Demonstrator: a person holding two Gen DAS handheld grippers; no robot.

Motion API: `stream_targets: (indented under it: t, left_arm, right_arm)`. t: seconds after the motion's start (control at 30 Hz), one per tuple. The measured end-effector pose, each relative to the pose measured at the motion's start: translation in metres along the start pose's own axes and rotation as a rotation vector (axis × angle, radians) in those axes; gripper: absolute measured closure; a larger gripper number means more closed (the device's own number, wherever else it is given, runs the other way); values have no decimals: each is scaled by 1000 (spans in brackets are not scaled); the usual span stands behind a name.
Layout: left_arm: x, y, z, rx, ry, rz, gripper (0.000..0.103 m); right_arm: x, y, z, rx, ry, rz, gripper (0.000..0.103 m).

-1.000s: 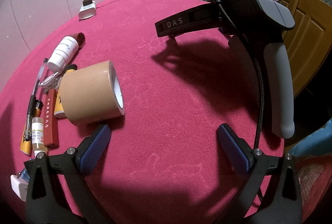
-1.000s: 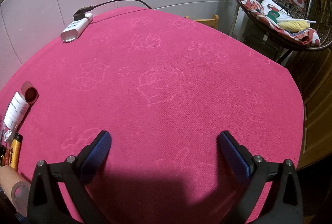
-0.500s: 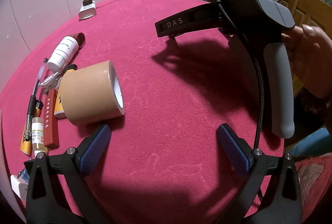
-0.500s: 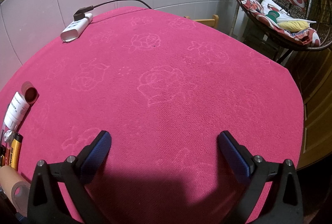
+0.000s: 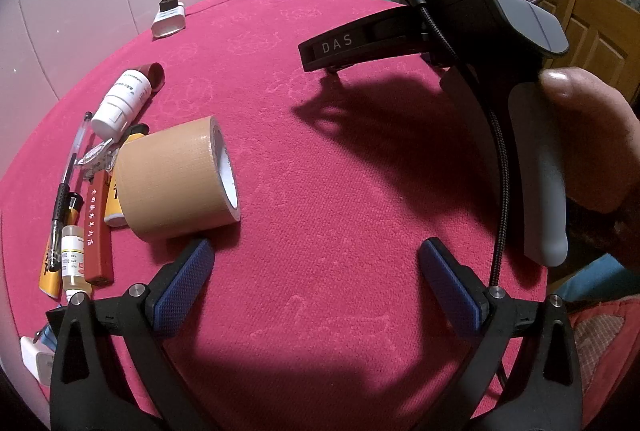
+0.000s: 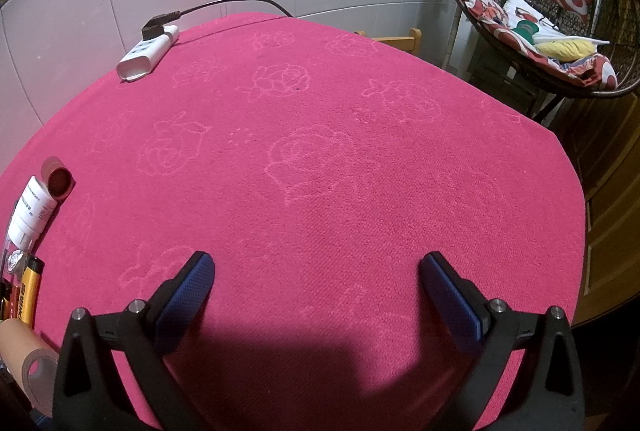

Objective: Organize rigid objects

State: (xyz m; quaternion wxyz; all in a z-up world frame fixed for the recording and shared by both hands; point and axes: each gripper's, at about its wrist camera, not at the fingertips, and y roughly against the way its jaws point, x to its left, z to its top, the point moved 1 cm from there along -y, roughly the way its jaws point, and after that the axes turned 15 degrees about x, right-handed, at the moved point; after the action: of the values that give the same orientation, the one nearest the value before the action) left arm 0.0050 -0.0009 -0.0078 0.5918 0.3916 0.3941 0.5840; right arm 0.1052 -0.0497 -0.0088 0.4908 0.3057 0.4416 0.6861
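The left tool [image 5: 316, 281] hangs low over the red surface [image 5: 340, 159] with its blue pads wide apart and nothing between them. Its left pad [image 5: 182, 289] sits just beside the tape roll [image 5: 172, 179], which lies on its side with its white core facing right; whether they touch cannot be told. Left of the roll lies a cluster: a white bottle [image 5: 120, 103] with a brown cap [image 5: 154, 73] next to it, a pen [image 5: 66, 187], a red stick [image 5: 96, 231], a small vial [image 5: 72, 259] and a yellow tube [image 5: 114, 199] partly under the roll. A power strip [image 5: 170, 21] rests at the far edge by the tiled wall.

The right tool [image 6: 318, 285] is also spread wide and holds nothing, above bare red cloth. From the left view, its dark body [image 5: 460, 27] stands over the right side of the surface, with a hand [image 5: 588, 139] wrapped on its grey handle.
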Motion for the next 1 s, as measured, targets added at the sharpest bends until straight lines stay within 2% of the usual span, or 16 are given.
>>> stream_targets:
  t: [0.43, 0.67, 0.8, 0.9, 0.97, 1.0]
  left_arm:
    - [0, 0, 0, 0, 0, 1, 0]
    - [1, 11, -9, 10, 47, 19, 0]
    - [20, 55, -31, -101, 143, 31, 0]
    - [48, 83, -54, -159, 279, 134, 0]
    - [71, 91, -73, -163, 375, 211, 0]
    - [78, 90, -78, -155, 403, 218, 0]
  right_arm:
    - [0, 0, 0, 0, 0, 0, 0]
    - [0, 0, 0, 0, -1, 1, 0]
    - [0, 0, 0, 0, -1, 1, 0]
    - [-1, 0, -1, -1, 0, 7, 0]
    - [-1, 1, -2, -2, 9, 13, 0]
    - [-2, 1, -2, -2, 14, 18, 0]
